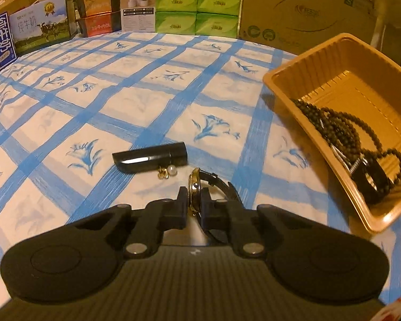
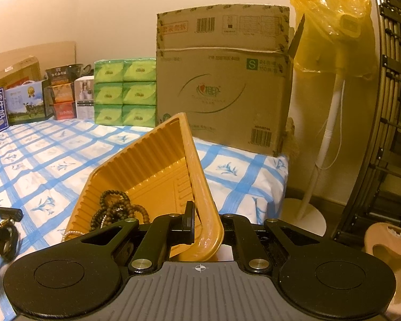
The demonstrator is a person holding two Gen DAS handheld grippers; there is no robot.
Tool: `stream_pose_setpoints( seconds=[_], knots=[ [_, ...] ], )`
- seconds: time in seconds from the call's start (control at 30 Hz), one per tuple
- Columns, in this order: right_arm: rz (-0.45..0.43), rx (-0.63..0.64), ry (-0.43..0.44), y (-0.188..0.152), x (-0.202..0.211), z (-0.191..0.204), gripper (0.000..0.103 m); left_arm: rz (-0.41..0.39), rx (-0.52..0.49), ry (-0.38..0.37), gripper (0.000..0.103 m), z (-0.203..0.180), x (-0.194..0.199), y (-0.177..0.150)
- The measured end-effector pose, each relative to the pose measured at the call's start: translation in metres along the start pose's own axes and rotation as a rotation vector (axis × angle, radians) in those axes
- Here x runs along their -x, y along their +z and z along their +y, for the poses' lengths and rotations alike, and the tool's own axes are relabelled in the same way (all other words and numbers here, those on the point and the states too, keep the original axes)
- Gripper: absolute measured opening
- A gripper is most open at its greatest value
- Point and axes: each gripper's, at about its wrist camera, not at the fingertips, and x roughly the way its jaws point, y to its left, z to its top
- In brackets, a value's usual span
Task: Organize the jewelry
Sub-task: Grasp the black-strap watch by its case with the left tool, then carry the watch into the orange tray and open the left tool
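Note:
My left gripper is shut on a gold-cased watch with a black strap, held on edge just above the blue-checked cloth. Ahead lie a black tube, a pearl earring and a small gold piece. My right gripper is shut on the rim of the yellow plastic tray, tilting it. The tray holds a dark bead necklace, also seen in the right wrist view, a black band and a pearl strand.
Milk cartons, snack boxes, green tissue packs and a large cardboard box line the far edge of the table. A fan under a yellow bag stands off the right edge.

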Motion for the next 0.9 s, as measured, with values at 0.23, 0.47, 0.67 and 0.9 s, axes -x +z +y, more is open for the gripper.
stream_pose_setpoints(
  seconds=[0.23, 0.47, 0.67, 0.9],
  knots=[
    [-0.001, 0.002, 0.0, 0.0, 0.001, 0.002, 0.009, 0.003, -0.085, 0.01, 0.008, -0.009, 0.02, -0.015],
    [-0.001, 0.003, 0.001, 0.0, 0.001, 0.002, 0.009, 0.002, -0.087, -0.003, 0.008, -0.012, 0.03, -0.021],
    [-0.002, 0.003, 0.001, 0.001, 0.001, 0.003, 0.009, -0.011, -0.091, -0.012, 0.008, -0.016, 0.035, -0.018],
    [-0.004, 0.002, 0.004, 0.002, 0.003, 0.005, 0.009, -0.026, -0.096, -0.04, 0.008, -0.025, 0.039, -0.011]
  ],
)
